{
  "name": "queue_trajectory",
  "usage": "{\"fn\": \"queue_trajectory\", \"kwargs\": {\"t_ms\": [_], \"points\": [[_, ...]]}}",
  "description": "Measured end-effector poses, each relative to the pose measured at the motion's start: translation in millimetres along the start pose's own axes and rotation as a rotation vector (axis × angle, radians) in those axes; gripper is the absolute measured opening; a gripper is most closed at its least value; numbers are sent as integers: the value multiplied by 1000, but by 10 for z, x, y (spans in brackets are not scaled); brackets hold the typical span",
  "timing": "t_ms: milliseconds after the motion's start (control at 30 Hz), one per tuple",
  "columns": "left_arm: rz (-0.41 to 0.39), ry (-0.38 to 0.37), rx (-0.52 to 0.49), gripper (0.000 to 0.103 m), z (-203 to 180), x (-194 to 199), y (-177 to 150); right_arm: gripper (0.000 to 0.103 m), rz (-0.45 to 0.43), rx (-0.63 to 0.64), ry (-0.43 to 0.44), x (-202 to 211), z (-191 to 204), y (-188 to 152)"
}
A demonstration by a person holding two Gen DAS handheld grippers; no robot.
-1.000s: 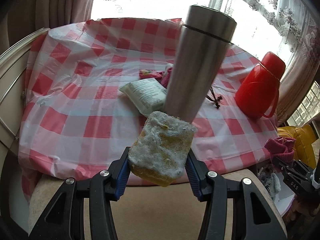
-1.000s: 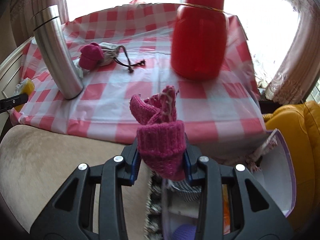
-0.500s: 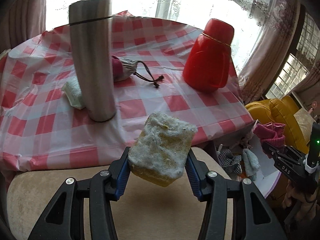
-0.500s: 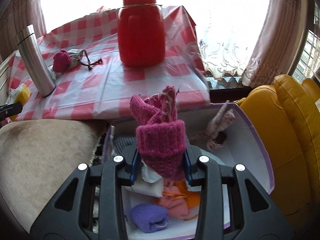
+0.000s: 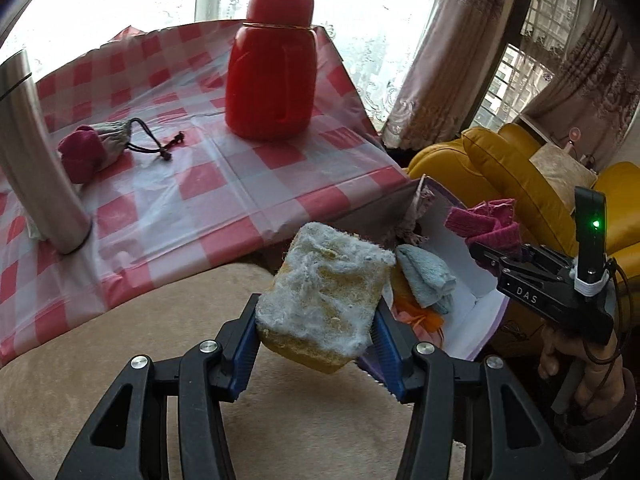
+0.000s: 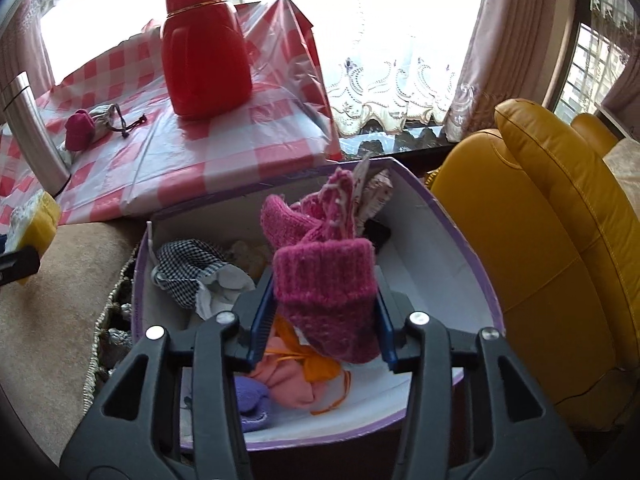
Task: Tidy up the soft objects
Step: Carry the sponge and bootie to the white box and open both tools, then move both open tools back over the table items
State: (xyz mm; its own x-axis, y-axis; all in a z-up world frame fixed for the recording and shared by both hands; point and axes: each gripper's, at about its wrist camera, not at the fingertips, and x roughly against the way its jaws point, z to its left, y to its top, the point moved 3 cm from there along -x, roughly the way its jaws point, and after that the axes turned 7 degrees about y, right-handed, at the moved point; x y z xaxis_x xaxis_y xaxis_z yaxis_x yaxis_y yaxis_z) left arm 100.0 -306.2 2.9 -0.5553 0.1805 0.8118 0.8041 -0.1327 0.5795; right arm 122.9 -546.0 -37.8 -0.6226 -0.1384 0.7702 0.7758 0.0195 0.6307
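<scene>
Pink knit sock (image 6: 326, 284) between opening right hand-held gripper (image 6: 322, 320) jaws

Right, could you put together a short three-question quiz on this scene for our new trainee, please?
1. True or false: the left gripper holds a sponge.
2. Multiple choice: the pink knitted sock between the right gripper's opening jaws is above: A) the checked tablecloth; B) the purple-edged box; C) the yellow armchair.
3. Short answer: which small soft thing lies on the tablecloth between the steel flask and the red flask?

Key
1. True: both pads press on its sides.
2. B: it hangs over the open box.
3. A grey drawstring pouch with something pink at its mouth.
</scene>
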Motion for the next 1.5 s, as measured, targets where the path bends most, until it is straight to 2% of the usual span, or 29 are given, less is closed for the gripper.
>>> {"fn": "queue_trajectory", "kwargs": {"t_ms": [67, 167, 333, 400, 600, 700, 867, 1033, 1167, 1233, 1400, 1500], "points": [[8, -36, -29, 54, -147, -24, 1, 68, -6, -10, -16, 18, -58, -6], [39, -116, -49, 59, -298, -79, 1, 72, -16, -9, -35, 41, -87, -13], [52, -118, -64, 69, -340, -106, -1, 76, -31, -6, -36, 62, -53, -6], [45, -123, -49, 77, -294, -83, 12, 77, -39, -9, -16, 77, -29, 16], [28, -129, -22, 78, -206, -20, 16, 82, -78, 23, -6, 175, 148, 70], [5, -95, -23, 80, -130, 58, 7, 85, -92, 54, -23, 220, 278, 116], [-29, 20, -5, 83, 112, 182, -38, 87, -85, 98, -75, 221, 501, 179], [-56, 83, 96, 83, 604, 332, -183, 92, -108, 151, -88, 243, 735, 201], [-88, 116, 198, 83, 1035, 494, -325, 92, -100, 196, -28, 213, 946, 207], [-92, 163, 238, 83, 1254, 571, -376, 92, -80, 209, 25, 173, 1052, 202], [-79, 253, 416, 83, 1868, 686, -482, 92, -40, 223, 142, 77, 1304, 180], [-81, 271, 484, 83, 2141, 717, -531, 92, -28, 251, 160, 3, 1439, 197]]}}
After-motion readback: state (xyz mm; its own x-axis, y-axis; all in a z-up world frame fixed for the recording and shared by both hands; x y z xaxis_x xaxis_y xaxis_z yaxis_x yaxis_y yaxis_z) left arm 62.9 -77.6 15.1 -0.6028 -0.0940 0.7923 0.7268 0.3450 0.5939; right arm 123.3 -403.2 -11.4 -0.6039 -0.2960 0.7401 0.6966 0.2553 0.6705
